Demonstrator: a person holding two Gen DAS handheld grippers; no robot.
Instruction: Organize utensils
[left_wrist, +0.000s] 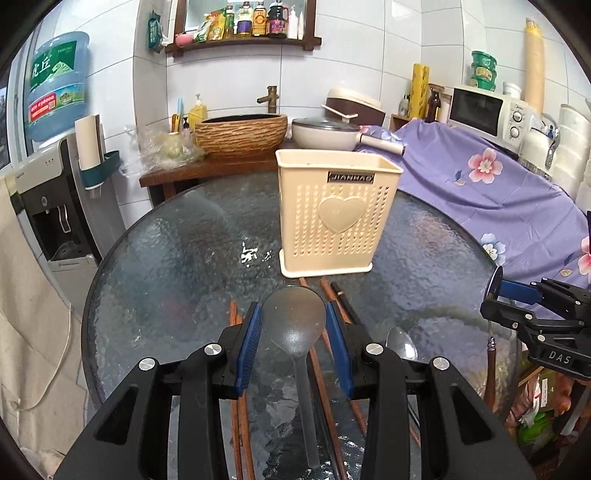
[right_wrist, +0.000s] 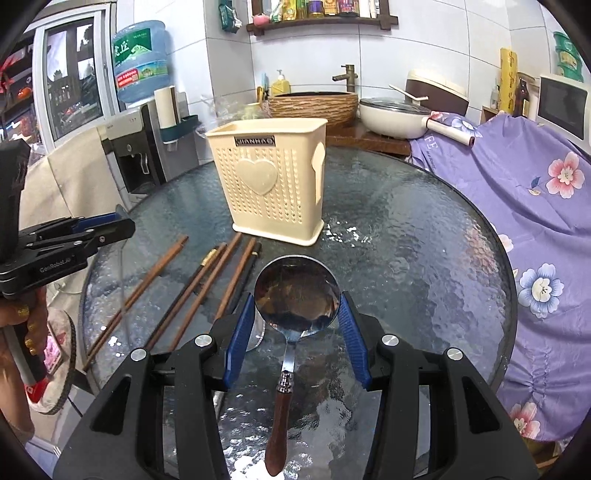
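Observation:
A cream perforated utensil holder (left_wrist: 334, 218) with a heart on its front stands upright on the round glass table (left_wrist: 177, 251); it also shows in the right wrist view (right_wrist: 273, 184). My left gripper (left_wrist: 294, 314) is open, its blue pads either side of a translucent plastic spoon (left_wrist: 295, 325) that lies on the glass. My right gripper (right_wrist: 297, 314) is open around the bowl of a steel ladle (right_wrist: 295, 295) with a brown wooden handle. Several brown chopsticks (right_wrist: 184, 291) lie on the table left of the ladle. A small clear spoon (left_wrist: 400, 343) lies right of the left gripper.
A purple flowered cloth (right_wrist: 535, 206) covers things right of the table. Behind it are a wooden counter with a woven basin (left_wrist: 240, 133), a white pot (left_wrist: 325, 133) and a microwave (left_wrist: 484, 110). A water dispenser (left_wrist: 55, 206) stands at the left.

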